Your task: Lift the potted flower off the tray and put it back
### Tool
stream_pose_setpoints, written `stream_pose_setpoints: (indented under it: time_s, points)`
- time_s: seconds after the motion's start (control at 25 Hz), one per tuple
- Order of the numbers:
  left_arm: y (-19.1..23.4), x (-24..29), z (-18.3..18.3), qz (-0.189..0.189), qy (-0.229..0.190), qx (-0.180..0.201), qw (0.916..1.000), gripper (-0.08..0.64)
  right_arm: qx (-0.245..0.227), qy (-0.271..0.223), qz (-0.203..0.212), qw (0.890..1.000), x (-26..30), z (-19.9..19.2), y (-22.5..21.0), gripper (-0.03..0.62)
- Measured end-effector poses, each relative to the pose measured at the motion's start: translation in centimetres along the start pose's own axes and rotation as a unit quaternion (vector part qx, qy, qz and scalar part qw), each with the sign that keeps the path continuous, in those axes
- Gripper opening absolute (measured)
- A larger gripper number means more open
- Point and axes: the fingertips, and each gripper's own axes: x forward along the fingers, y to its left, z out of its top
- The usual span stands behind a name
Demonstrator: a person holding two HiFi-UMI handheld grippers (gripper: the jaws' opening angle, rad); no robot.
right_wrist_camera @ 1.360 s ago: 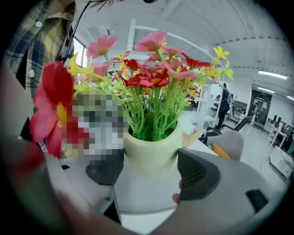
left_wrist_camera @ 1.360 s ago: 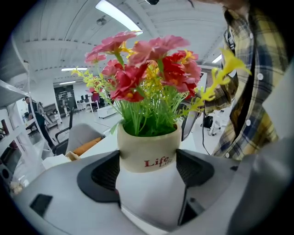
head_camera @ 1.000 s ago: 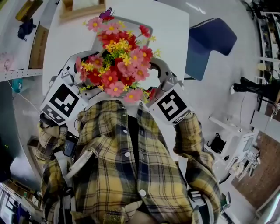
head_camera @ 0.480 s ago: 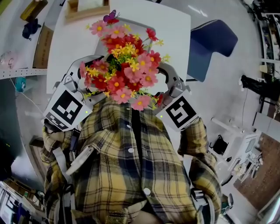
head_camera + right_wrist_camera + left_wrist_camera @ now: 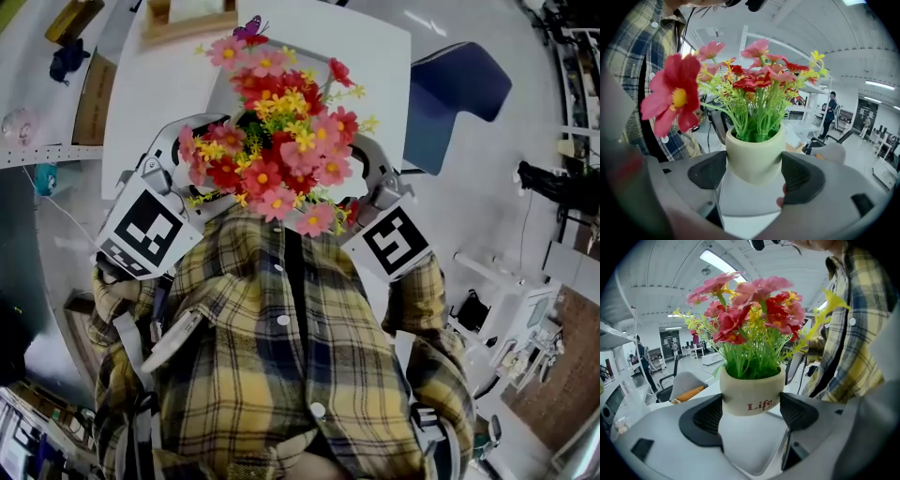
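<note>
Flowers (image 5: 281, 141) have grown larger in the head view over the last second and slid a little to the right. Both marker cubes went right with them.

Left gripper (image 5: 751, 416): jaws narrowed onto the cream pot (image 5: 752, 390), one dark pad against each side just under the rim. The red "Life" print faces this camera.

Right gripper (image 5: 756, 174): jaws likewise closed onto the pot from the opposite side, with both pads touching it.

Pose: both forearms are bent, with the plaid sleeves drawn in close to the body. The grippers point inward toward each other. The left cube (image 5: 150, 230) and right cube (image 5: 394, 242) face up at the head camera, on either side of the flowers.

Location: the pot is held in the air between the two grippers, just in front of the shirt (image 5: 272, 356) and upright. From above, the flowers overhang the near edge of the white table (image 5: 159, 103).

A pale grey patch behind the flowers is probably the tray (image 5: 221, 94). It is mostly covered, so I can't be sure of its outline.

A blue chair (image 5: 455, 98) stands to the right of the table.
</note>
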Motion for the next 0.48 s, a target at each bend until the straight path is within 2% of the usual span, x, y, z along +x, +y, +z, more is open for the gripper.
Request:
stream_pose_setpoints:
  time_s: [0.48]
  points:
    - [-0.03,0.06,0.03,0.005,-0.003,-0.007,1.0000,0.371,-0.007,-0.001,0.004,1.000,-0.07,0.07,-0.08,0.345]
